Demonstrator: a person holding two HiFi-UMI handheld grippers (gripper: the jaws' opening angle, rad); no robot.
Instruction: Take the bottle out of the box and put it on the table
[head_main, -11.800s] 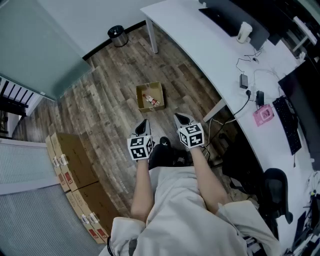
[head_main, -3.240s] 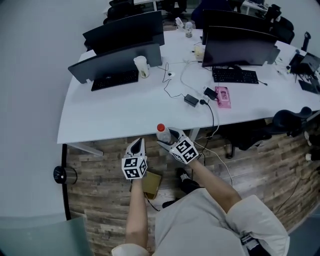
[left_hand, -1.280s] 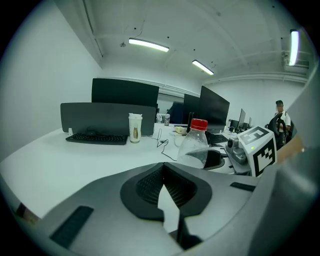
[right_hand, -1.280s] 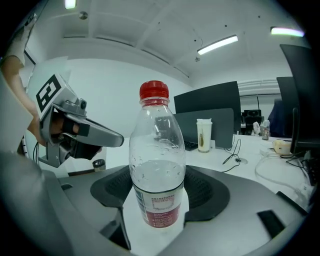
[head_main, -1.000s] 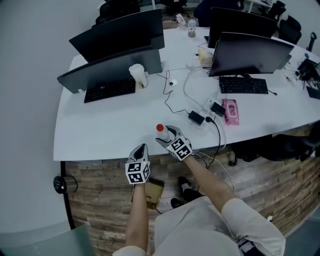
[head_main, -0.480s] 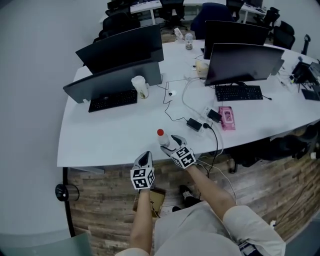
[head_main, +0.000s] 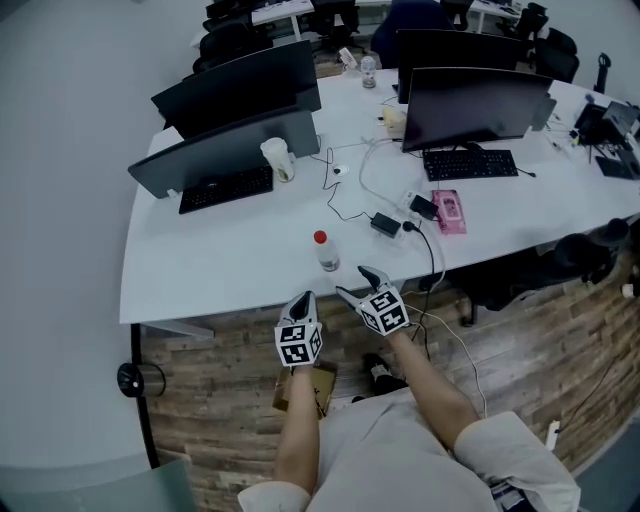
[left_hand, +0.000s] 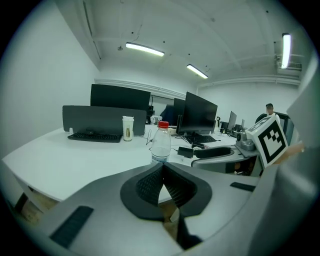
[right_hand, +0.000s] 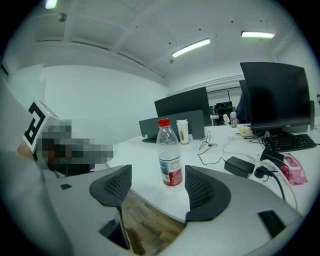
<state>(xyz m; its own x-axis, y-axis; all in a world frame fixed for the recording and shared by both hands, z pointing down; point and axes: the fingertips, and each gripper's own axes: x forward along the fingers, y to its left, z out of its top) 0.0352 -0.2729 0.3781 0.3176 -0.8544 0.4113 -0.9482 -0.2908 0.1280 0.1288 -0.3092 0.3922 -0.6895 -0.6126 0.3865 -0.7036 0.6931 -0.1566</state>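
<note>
A clear plastic bottle (head_main: 325, 252) with a red cap stands upright on the white table (head_main: 220, 265), near its front edge. My right gripper (head_main: 357, 281) hangs open just off that edge, short of the bottle and not touching it. In the right gripper view the bottle (right_hand: 170, 160) shows beyond the gap between the spread jaws of the right gripper (right_hand: 157, 187). My left gripper (head_main: 307, 297) is shut and holds nothing, left of the right one. In the left gripper view the bottle (left_hand: 161, 142) rises behind the left gripper (left_hand: 163, 176). The cardboard box (head_main: 308, 388) lies on the floor below my arms.
Two monitors (head_main: 470, 98), two keyboards (head_main: 218, 189), a paper cup (head_main: 277, 158), a power adapter (head_main: 386, 224) with cables and a pink packet (head_main: 447, 211) sit farther back on the table. A round bin (head_main: 134, 379) stands on the wooden floor at left.
The right gripper has opened, let go of the bottle and drawn back over the table's edge. The bottle now stands alone on the table. The left gripper stays shut.
</note>
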